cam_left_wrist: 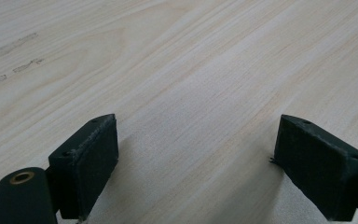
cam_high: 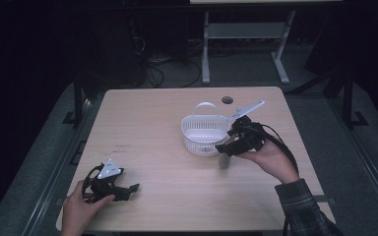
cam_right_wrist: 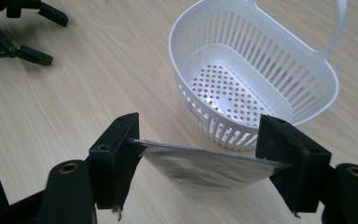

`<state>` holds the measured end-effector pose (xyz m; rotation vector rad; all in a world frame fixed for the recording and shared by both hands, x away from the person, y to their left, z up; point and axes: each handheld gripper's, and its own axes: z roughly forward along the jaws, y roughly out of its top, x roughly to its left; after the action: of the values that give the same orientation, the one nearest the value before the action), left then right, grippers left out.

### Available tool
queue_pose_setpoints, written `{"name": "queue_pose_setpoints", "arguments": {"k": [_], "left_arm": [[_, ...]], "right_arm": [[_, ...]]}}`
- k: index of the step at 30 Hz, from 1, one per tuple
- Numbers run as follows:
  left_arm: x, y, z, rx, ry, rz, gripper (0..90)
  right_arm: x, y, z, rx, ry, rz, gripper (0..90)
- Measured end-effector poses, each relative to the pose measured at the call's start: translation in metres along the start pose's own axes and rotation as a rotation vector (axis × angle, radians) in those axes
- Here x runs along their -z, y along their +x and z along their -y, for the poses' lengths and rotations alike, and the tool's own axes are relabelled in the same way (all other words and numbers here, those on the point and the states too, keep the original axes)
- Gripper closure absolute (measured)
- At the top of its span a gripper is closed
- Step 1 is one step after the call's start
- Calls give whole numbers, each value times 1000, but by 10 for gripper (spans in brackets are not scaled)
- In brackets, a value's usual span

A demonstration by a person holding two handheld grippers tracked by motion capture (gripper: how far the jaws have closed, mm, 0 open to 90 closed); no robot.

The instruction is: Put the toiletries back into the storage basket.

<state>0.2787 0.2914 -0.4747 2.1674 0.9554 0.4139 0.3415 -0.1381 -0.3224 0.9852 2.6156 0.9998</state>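
A white slotted basket [cam_high: 204, 132] with a loop handle stands on the wooden table [cam_high: 157, 113], right of centre; it looks empty inside [cam_right_wrist: 233, 88]. My right gripper [cam_high: 225, 148] hovers just in front of the basket's near right side, shut on a flat silvery-grey pouch [cam_right_wrist: 205, 170] whose two edges are pinched between the jaws. The pouch [cam_high: 223, 161] hangs below the gripper, above the tabletop. My left gripper [cam_high: 129, 190] lies low at the table's near left corner. It is open [cam_left_wrist: 198, 140], with bare wood between its pads.
A round cable hole [cam_high: 227, 100] sits in the table behind the basket. A white desk frame [cam_high: 246, 44] and cables stand on the dark floor beyond. In the right gripper view the left gripper [cam_right_wrist: 18, 32] shows at the top left.
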Motion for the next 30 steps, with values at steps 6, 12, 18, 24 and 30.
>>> {"name": "queue_pose_setpoints", "arguments": {"k": [6, 12, 18, 24, 30], "left_arm": [[0, 0, 0, 0, -1, 0, 125], [0, 0, 0, 0, 0, 0, 125], [0, 0, 0, 0, 0, 0, 125], [0, 0, 0, 0, 0, 0, 126], [0, 0, 0, 0, 1, 0, 126]], "right_arm": [[5, -9, 0, -10, -3, 5, 305], [9, -14, -2, -15, -8, 10, 305], [16, -18, -6, -23, -19, 9, 305], [20, -20, -12, -20, -25, 16, 305], [27, -22, -19, -15, -33, 22, 305]]}}
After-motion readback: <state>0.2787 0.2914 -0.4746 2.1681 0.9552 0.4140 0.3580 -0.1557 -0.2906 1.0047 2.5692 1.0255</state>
